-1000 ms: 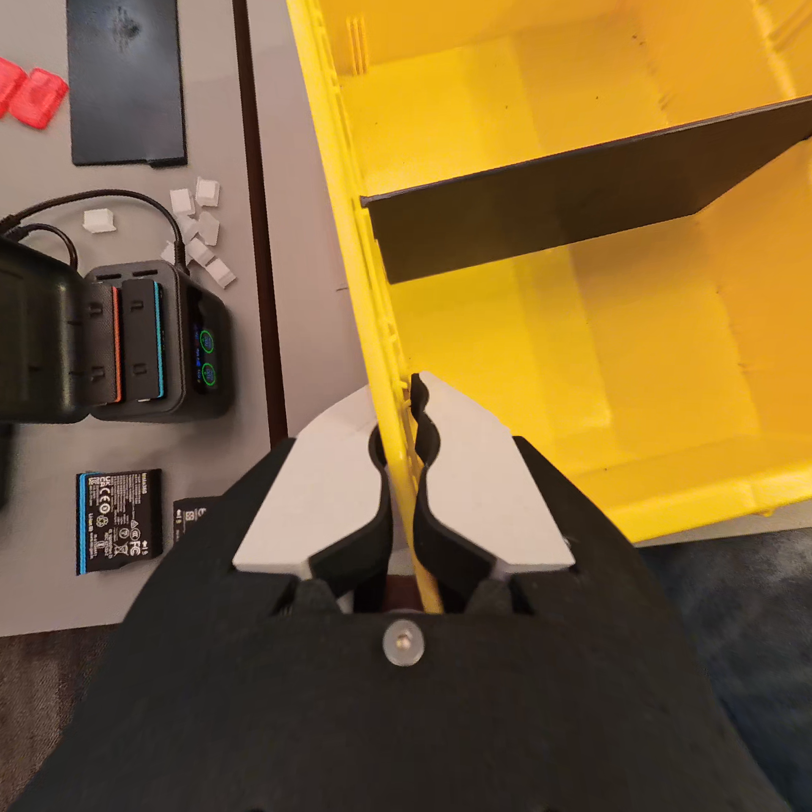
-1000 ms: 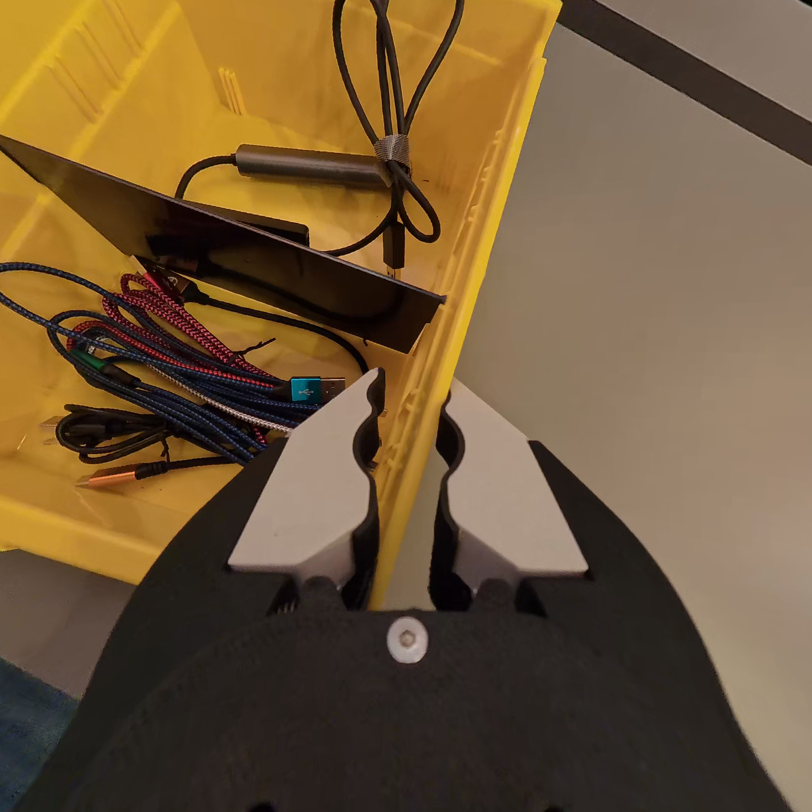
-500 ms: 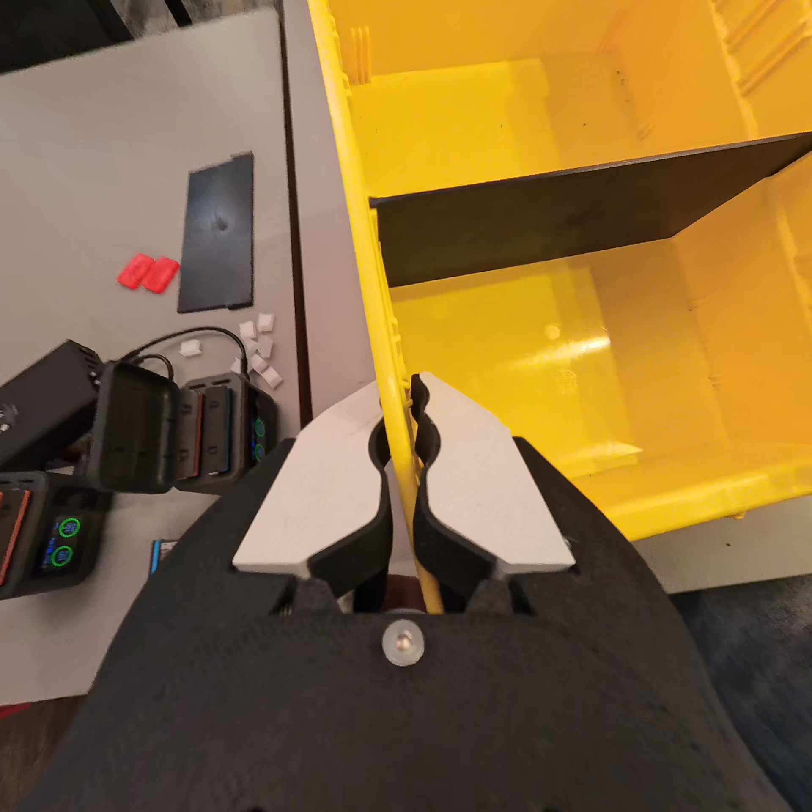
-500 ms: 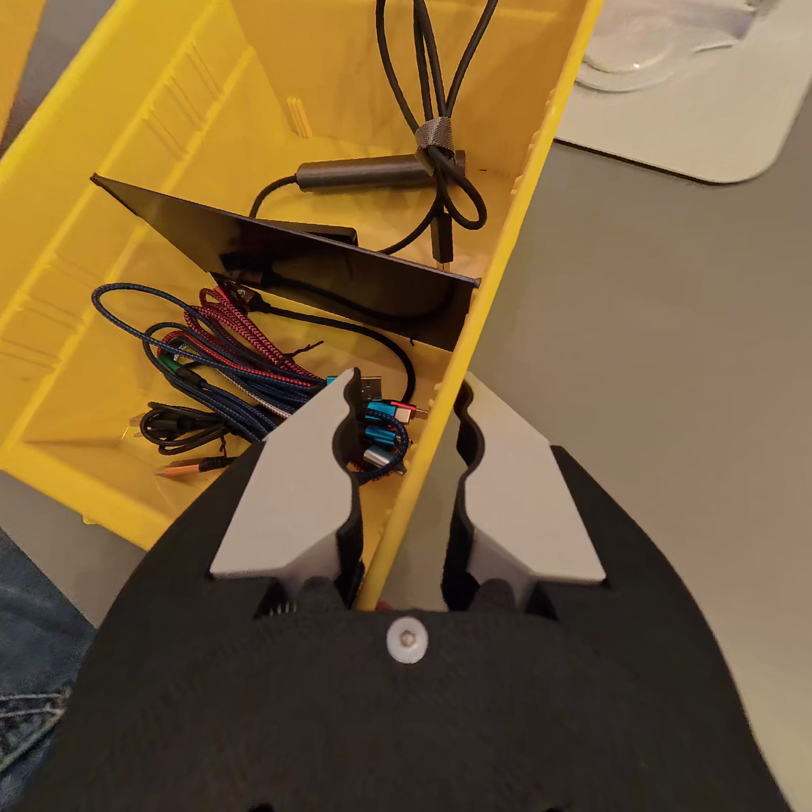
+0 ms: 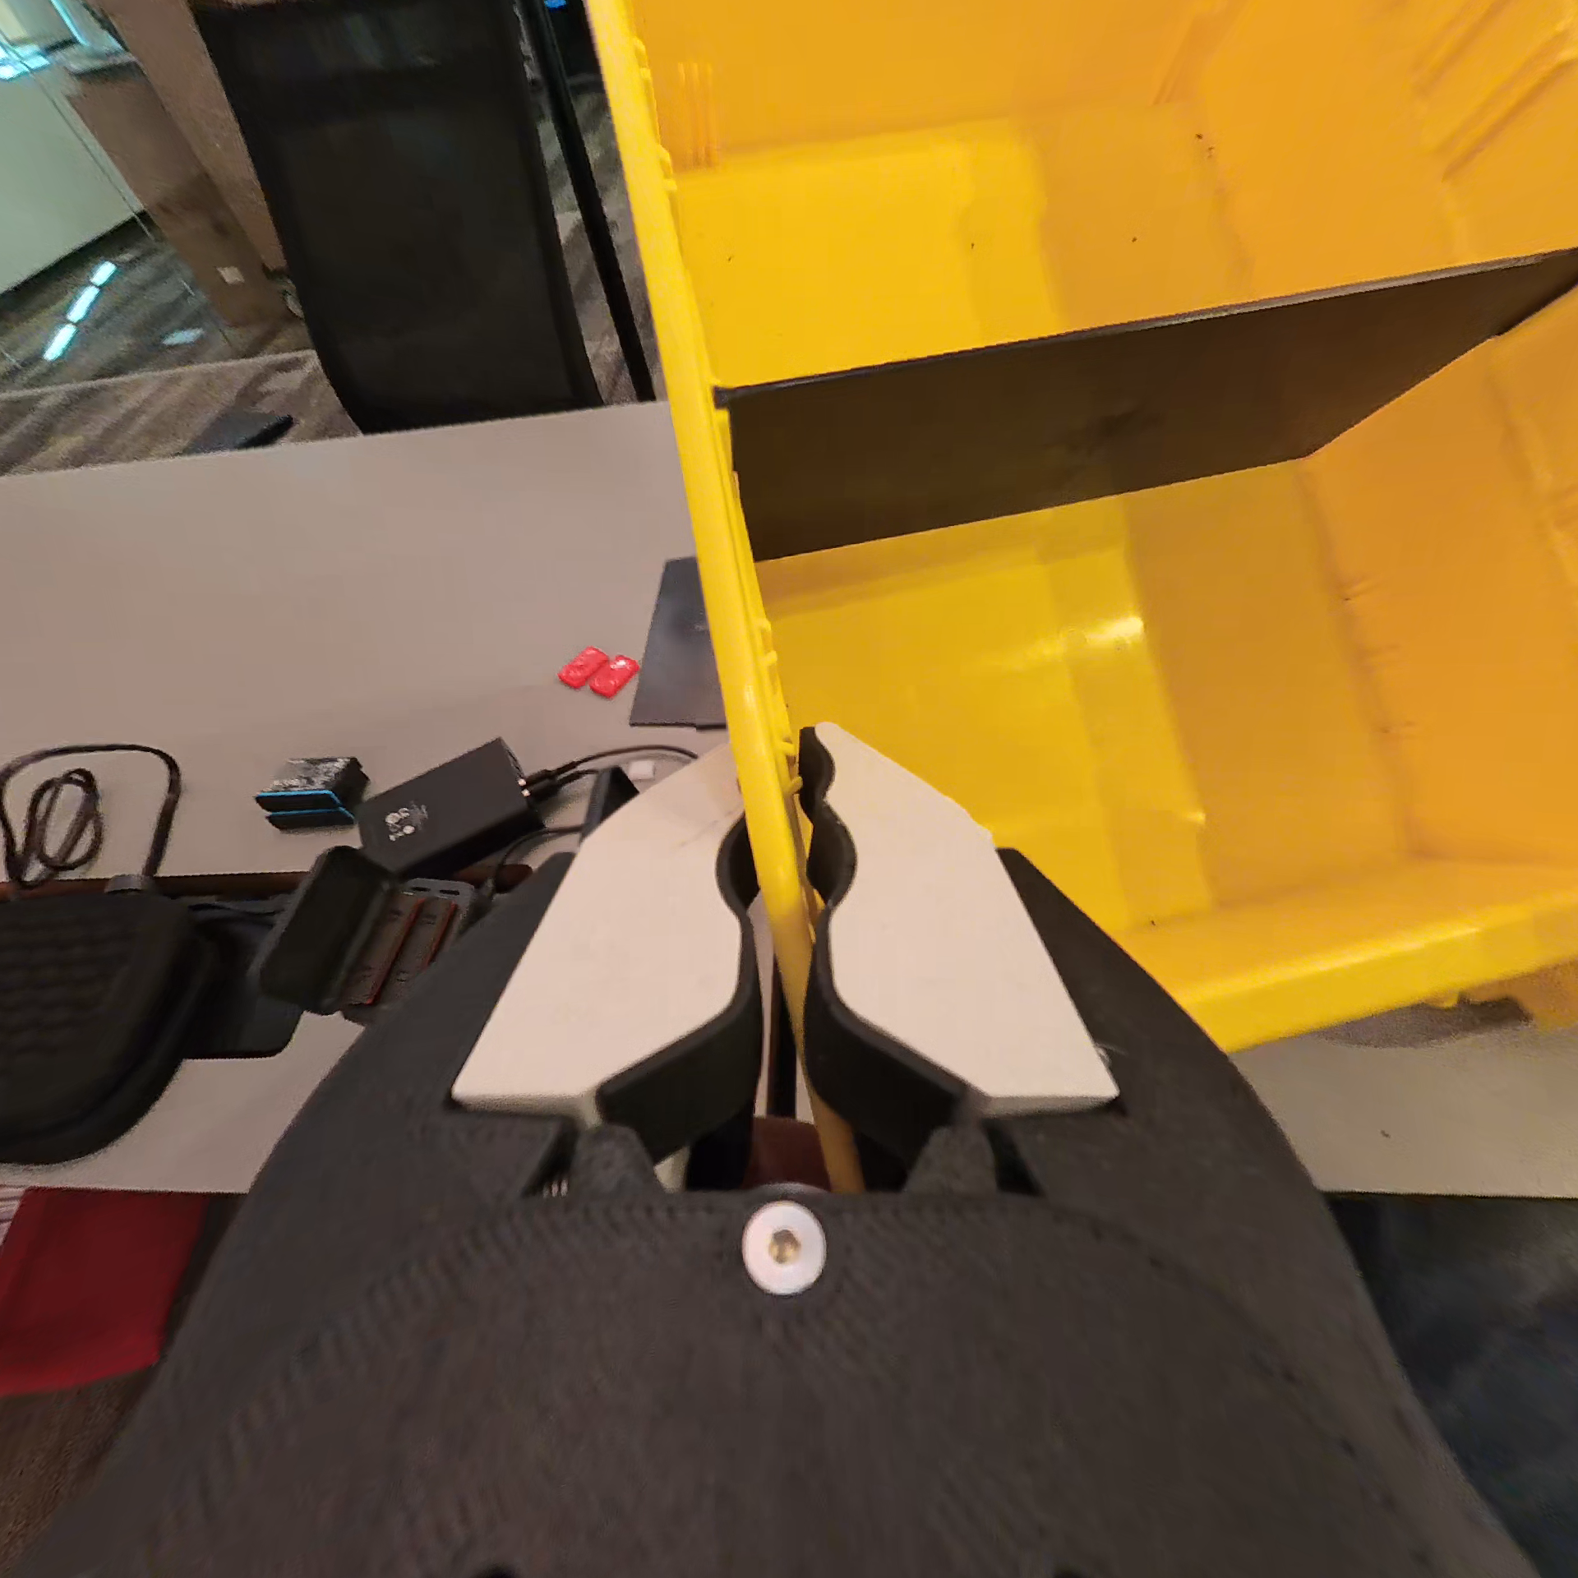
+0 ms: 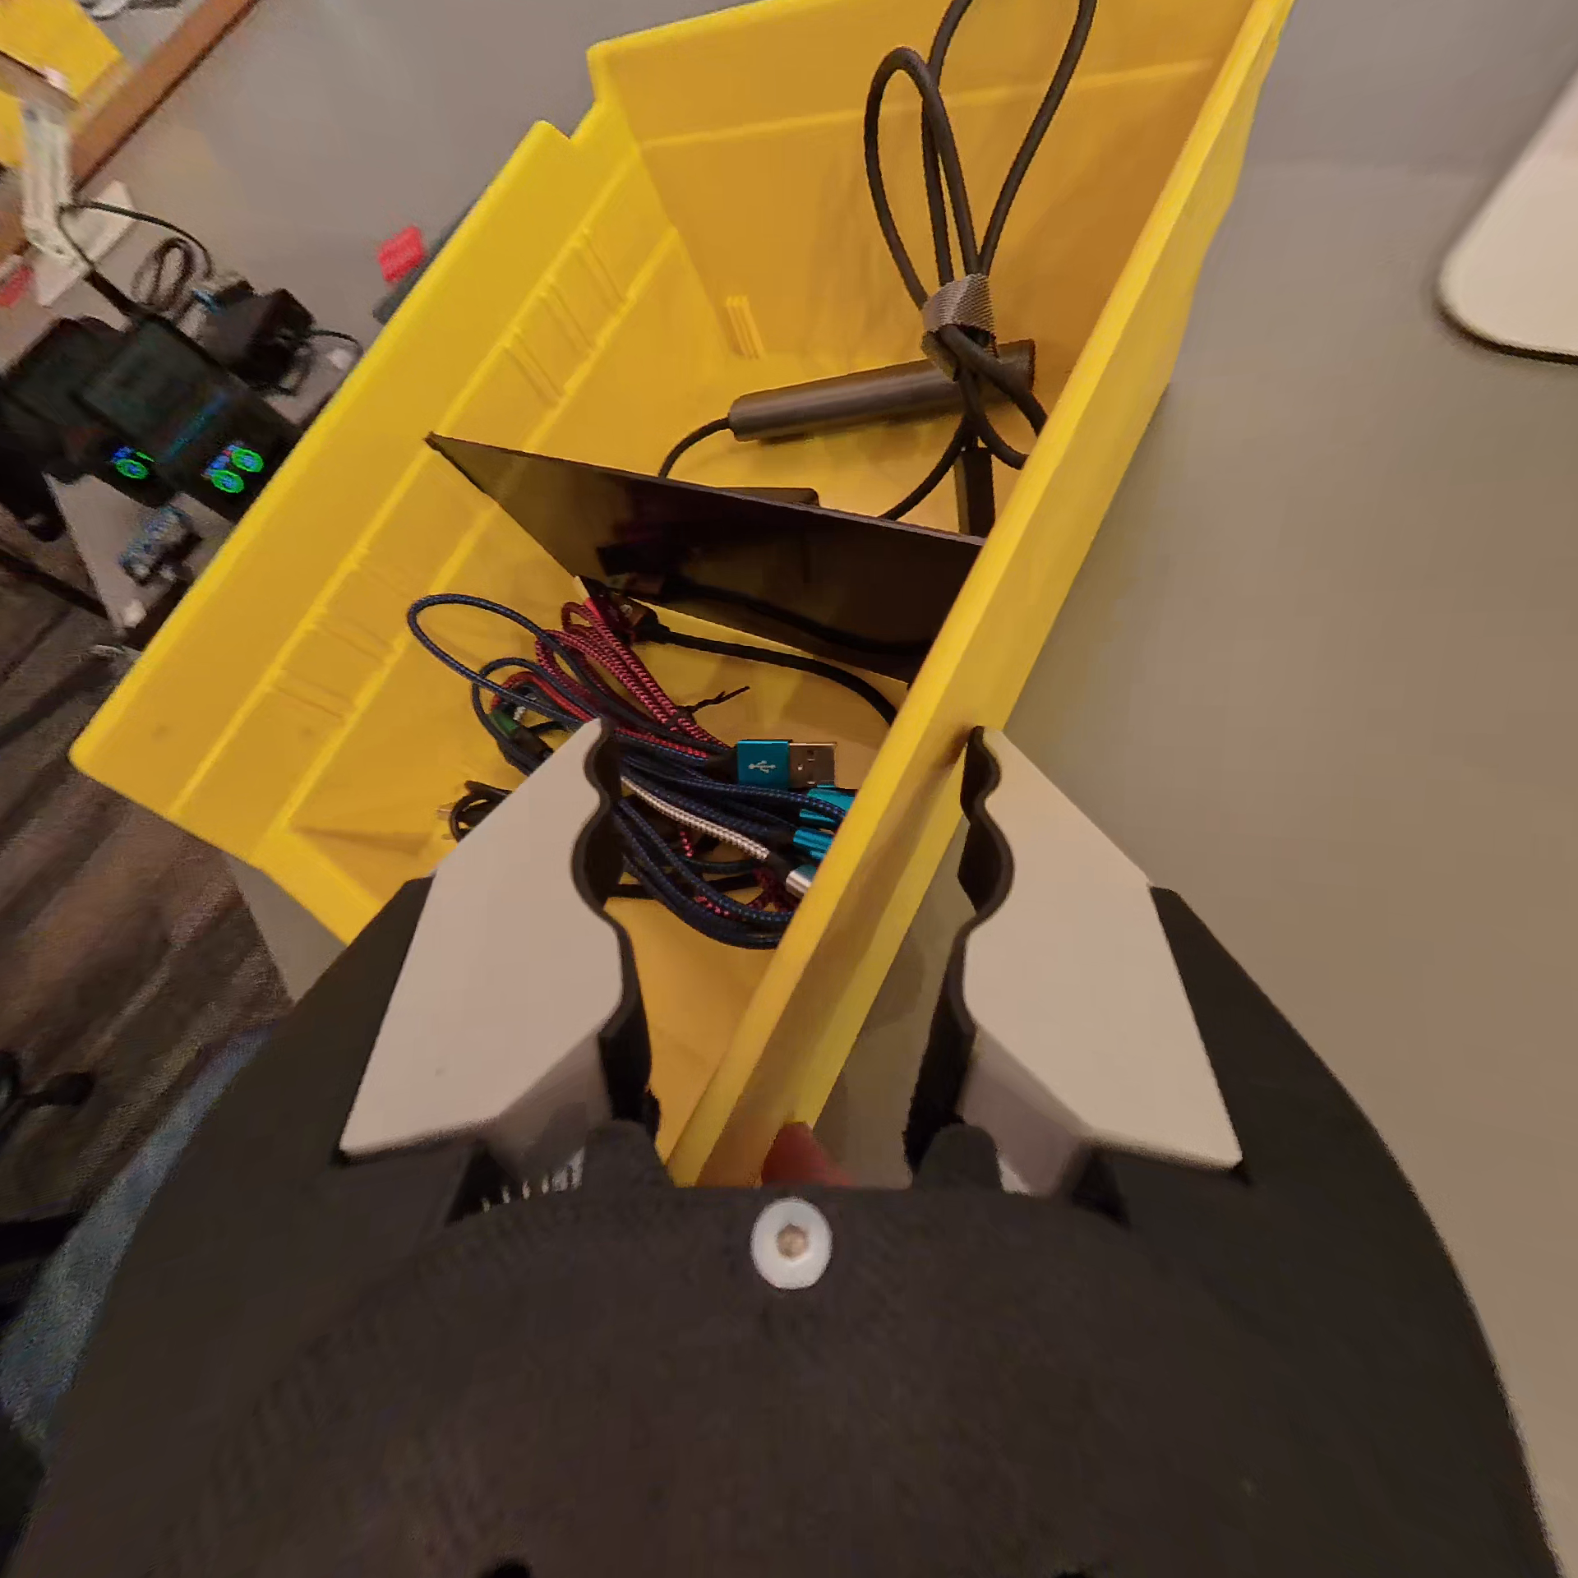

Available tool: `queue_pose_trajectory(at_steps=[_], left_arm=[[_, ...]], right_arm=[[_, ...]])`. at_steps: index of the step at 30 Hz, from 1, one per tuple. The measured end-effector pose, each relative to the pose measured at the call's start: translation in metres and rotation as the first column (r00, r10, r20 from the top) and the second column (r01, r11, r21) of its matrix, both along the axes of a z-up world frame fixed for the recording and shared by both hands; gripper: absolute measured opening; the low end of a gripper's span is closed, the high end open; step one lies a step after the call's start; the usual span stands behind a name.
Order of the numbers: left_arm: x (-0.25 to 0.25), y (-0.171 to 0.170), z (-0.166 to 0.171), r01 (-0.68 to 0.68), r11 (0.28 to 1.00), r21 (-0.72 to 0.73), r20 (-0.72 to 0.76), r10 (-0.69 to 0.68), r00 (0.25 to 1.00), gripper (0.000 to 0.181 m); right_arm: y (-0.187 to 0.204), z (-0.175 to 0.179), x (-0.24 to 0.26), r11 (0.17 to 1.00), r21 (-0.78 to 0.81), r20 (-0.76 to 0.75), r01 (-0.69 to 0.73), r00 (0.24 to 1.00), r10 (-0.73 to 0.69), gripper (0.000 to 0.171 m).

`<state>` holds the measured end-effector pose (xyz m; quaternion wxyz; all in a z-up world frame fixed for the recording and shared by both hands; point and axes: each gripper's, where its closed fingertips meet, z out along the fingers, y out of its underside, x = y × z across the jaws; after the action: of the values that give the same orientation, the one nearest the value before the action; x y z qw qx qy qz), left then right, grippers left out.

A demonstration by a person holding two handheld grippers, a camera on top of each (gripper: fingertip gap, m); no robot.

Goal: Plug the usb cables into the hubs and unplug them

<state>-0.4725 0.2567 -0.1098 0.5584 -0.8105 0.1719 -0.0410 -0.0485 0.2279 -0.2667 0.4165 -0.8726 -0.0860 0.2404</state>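
Cables (image 6: 683, 794) lie in the yellow bin (image 6: 1101, 529) on the desk (image 6: 1366, 683) — left tool (image 5: 781, 854) pinches one bin wall, right tool (image 6: 786, 820) sits wide open around the other wall.

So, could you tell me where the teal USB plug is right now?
In the right wrist view, the teal USB plug lies atop the braided cables in the yellow bin's near compartment.

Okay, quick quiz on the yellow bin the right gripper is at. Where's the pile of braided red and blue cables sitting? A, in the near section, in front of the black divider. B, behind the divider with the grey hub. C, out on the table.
A: the braided cables lie in the bin's near section, in front of the black divider; the grey hub is behind it.
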Motion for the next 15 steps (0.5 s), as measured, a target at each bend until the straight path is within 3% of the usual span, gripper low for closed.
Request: queue_pose_trajectory(at_steps=[4, 7, 11, 15], left_arm=[[0.009, -0.008, 0.026, 0.009, 0.999, 0.045, 0.019, -0.01, 1.0, 0.005], [0.028, -0.012, 0.042, 0.047, 0.996, 0.074, 0.03, -0.049, 0.998, 0.005], [0.073, -0.018, 0.055, 0.126, 0.987, 0.098, 0.04, -0.13, 0.991, 0.005], [0.151, -0.018, 0.056, 0.273, 0.957, 0.093, 0.069, -0.28, 0.958, 0.005]], right_arm=[[0.004, 0.009, -0.058, 0.997, 0.014, -0.142, -0.079, 0.987, 0.08, 0.101], [0.002, 0.02, -0.081, 0.99, 0.003, -0.264, -0.143, 0.954, 0.139, 0.105], [-0.003, 0.057, -0.042, 0.99, 0.119, -0.272, -0.075, 0.957, 0.105, 0.1], [-0.035, 0.12, 0.031, 0.951, 0.306, -0.291, 0.033, 0.955, 0.061, 0.11]])
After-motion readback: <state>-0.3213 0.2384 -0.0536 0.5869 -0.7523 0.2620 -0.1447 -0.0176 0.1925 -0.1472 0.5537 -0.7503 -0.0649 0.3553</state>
